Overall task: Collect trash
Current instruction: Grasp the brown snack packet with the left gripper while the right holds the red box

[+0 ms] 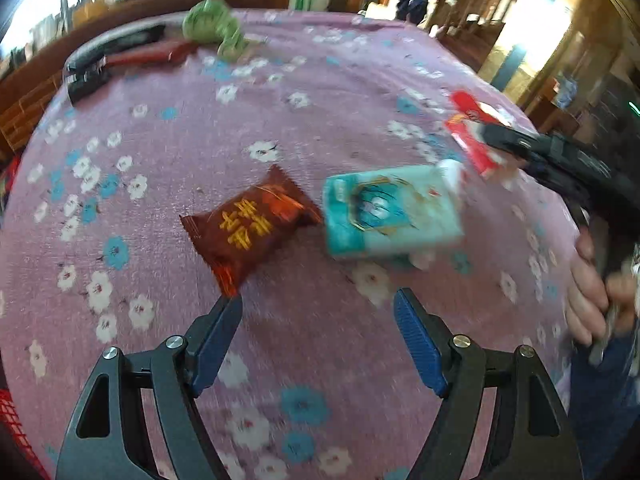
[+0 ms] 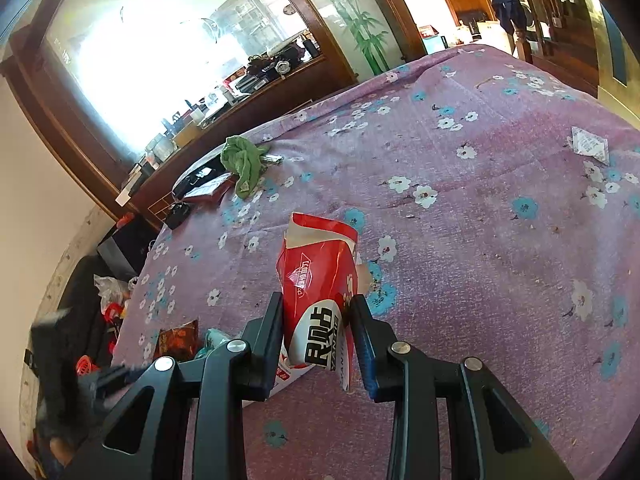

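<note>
Left gripper (image 1: 318, 300), jaws apart, empty, above a pink flowered cloth (image 1: 160, 152); brown snack packet (image 1: 250, 228) just ahead of its left finger; teal tissue pack (image 1: 390, 216) beside the packet; right gripper (image 1: 486, 136) clamping a red-and-white carton (image 1: 470, 136); green rag (image 1: 216, 26) far off.

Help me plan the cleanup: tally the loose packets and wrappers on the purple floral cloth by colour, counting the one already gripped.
Red and white: 1, the torn pack held in the right tool
Brown: 1, the snack wrapper
Teal: 1, the tissue pack
White: 1, the small sachet
Total: 4
</note>
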`<state>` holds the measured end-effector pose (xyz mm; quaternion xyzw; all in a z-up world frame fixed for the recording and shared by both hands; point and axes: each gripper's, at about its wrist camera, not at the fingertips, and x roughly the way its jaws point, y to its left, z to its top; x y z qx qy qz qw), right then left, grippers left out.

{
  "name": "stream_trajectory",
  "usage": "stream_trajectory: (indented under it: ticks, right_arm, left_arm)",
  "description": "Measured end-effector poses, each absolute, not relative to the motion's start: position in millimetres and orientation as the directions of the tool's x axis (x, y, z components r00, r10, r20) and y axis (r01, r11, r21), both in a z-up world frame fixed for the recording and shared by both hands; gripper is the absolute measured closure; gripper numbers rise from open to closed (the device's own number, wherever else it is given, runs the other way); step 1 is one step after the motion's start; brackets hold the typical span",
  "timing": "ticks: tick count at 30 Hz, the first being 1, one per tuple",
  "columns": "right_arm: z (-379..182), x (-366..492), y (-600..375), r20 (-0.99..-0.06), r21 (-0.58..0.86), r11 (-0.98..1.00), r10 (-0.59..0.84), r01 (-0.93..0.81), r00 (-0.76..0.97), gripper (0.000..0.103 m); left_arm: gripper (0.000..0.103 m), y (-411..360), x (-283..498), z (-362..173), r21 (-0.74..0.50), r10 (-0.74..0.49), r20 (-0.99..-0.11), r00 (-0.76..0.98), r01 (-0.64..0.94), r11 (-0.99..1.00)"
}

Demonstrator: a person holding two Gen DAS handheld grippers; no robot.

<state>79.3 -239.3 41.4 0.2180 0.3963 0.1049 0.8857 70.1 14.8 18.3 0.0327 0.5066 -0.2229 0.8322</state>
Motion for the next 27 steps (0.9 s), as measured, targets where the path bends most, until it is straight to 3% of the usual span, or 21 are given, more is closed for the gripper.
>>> stream_trajectory:
  ticks: [3, 8, 11, 19, 23, 27]
  right_arm:
    - [40, 80, -240, -0.658, 0.472, 0.881, 0.358, -0.008, 0.662, 0.068]
    - [41, 79, -240, -0.657, 0.468, 0.883, 0.356, -0.009, 0.664, 0.067]
    - [40, 80, -240, -0.661, 0.468, 0.884, 0.354, -0.005, 0.662, 0.067]
    - [40, 80, -242, -0.659, 0.478, 0.878, 0.36, -0.001, 0.66, 0.067]
    - [42, 78, -238, -0.656, 0.473, 0.881, 0.366, -0.018, 0.66, 0.067]
    - [43, 77, -236, -0.656, 0.466, 0.884, 0.365, -0.026, 0.661, 0.067]
  left_arm:
    - [0.026, 24, 65, 35, -0.166, -0.346, -0.835, 0.429, 0.402, 0.9]
    - [0.026, 32, 84, 53, -0.041, -0.235, -0.797, 0.556, 0.339, 0.94]
    - [0.026, 22, 103, 42, -0.001, -0.214, -0.812, 0.542, 0.366, 0.93]
    - [0.026, 10, 113, 19, -0.032, -0.246, -0.844, 0.476, 0.414, 0.91]
    - [0.045, 10, 101, 17, -0.04, -0.26, -0.844, 0.468, 0.429, 0.902]
    - [0.045, 7, 106, 17, -0.044, -0.249, -0.841, 0.48, 0.398, 0.916]
